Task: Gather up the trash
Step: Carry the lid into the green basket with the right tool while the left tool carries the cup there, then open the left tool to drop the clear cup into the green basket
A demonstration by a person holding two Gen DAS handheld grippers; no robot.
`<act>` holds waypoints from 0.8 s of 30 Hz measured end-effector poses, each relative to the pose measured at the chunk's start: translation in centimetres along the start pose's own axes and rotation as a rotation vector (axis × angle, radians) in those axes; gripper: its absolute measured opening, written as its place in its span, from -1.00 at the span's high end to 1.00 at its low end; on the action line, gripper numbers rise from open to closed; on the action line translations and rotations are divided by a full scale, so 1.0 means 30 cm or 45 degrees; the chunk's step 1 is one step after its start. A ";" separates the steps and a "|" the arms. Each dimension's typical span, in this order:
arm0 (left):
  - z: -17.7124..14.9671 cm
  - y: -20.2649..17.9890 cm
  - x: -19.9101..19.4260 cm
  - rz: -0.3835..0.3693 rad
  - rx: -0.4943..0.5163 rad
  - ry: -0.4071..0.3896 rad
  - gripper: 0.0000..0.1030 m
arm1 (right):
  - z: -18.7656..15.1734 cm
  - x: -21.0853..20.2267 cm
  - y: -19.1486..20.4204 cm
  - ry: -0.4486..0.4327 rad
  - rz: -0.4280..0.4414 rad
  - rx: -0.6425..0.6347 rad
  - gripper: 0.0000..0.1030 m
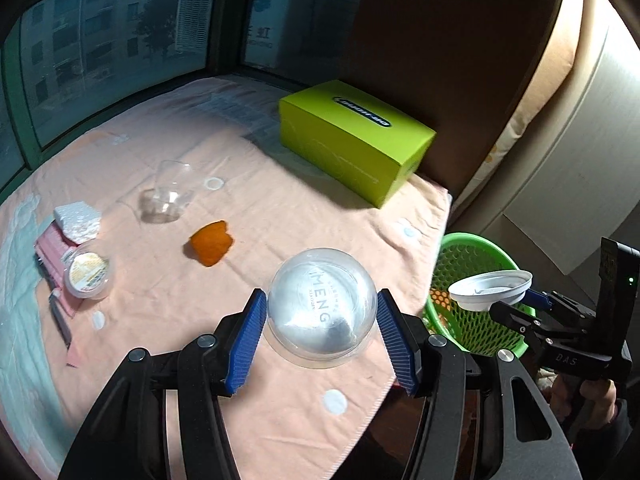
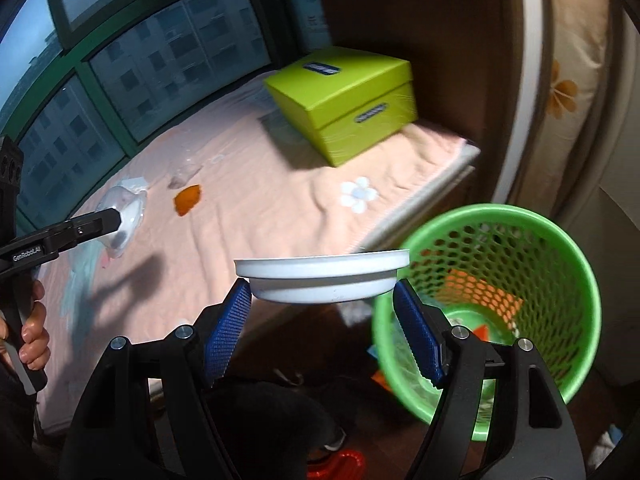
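Beside the bed's right edge, our right gripper (image 2: 322, 312) clamps a white lid (image 2: 322, 276) near the green mesh bin (image 2: 576, 264), ready to drop. Our left gripper (image 1: 322, 336) pinches a clear dome lid (image 1: 322, 312).

left gripper (image 1: 322, 336): blue jaws squeeze a clear dome lid (image 1: 322, 305) | right gripper (image 1: 516, 300): holds a white lid (image 1: 490, 286) over the green basket (image 1: 472, 256) | pink cloth (image 1: 280, 216): orange peel (image 1: 211, 243), clear cup (image 1: 168, 194), green box (image 1: 356, 140)

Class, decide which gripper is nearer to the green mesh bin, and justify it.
Right. The right gripper, holding the white lid, is beside the green mesh bin; the left gripper holds the clear dome over the bed.
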State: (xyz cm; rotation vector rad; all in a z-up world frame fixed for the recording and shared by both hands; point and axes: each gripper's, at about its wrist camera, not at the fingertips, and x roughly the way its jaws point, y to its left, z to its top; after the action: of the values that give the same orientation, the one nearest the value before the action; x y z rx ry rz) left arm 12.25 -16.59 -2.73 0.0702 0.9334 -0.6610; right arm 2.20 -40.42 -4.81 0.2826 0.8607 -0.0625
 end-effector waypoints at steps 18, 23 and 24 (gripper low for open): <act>0.032 -0.432 0.187 -0.162 0.236 0.127 -0.06 | -0.108 -0.030 -0.452 0.073 -0.286 0.235 -0.50; 0.022 -0.503 0.227 -0.179 0.276 0.162 -0.06 | -0.120 -0.073 -0.475 0.044 -0.280 0.245 -0.50; 0.021 -0.518 0.236 -0.184 0.284 0.168 -0.06 | -0.123 -0.084 -0.478 0.040 -0.278 0.246 -0.51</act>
State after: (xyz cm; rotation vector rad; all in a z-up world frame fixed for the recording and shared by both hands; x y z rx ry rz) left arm 7.02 -32.78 -4.33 0.2484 0.9946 -0.9016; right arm -4.58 -53.36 -8.34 0.3699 0.9158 -0.3467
